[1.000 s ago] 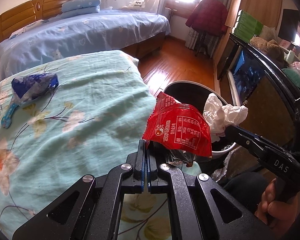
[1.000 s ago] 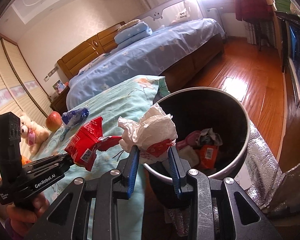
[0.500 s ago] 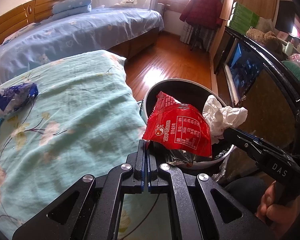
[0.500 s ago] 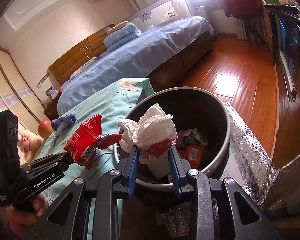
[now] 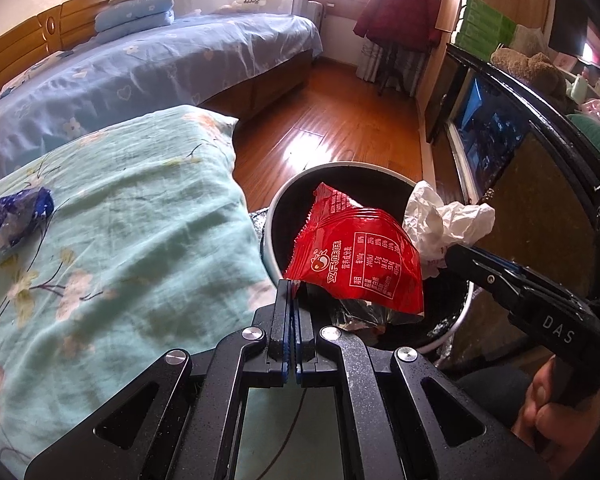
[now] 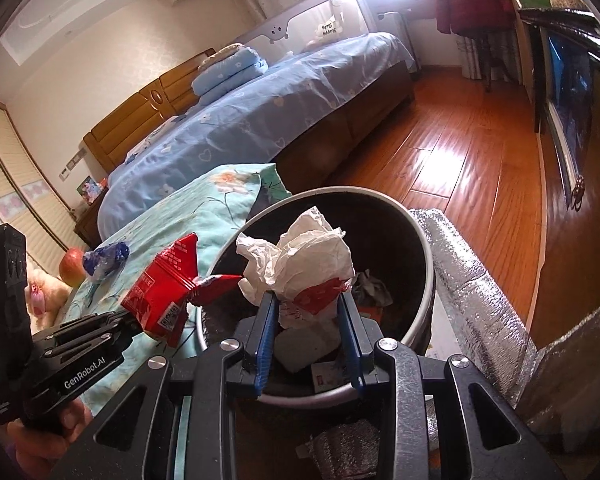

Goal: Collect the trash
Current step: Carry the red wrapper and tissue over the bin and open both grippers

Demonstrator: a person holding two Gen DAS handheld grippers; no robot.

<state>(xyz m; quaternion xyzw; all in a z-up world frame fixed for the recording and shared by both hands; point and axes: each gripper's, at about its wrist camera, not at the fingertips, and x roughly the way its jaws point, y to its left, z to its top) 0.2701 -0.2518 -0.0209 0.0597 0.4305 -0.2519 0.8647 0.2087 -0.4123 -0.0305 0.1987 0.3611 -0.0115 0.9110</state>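
Left wrist view: left tongs [image 5: 291, 292], jaws fully together, are pinching a corner of the red snack wrapper [image 5: 360, 256], holding it above the near rim of the black trash bin [image 5: 284, 196]. Right tongs [image 6: 308, 320] are clamping the crumpled white paper [image 6: 304, 252] over the bin's opening. What is probably a blue wrapper [image 5: 12, 216] is lying on the floral bedcover [image 5: 140, 240].

Trash bin [image 5: 274, 216] stands right of the quilt [image 5: 140, 216].
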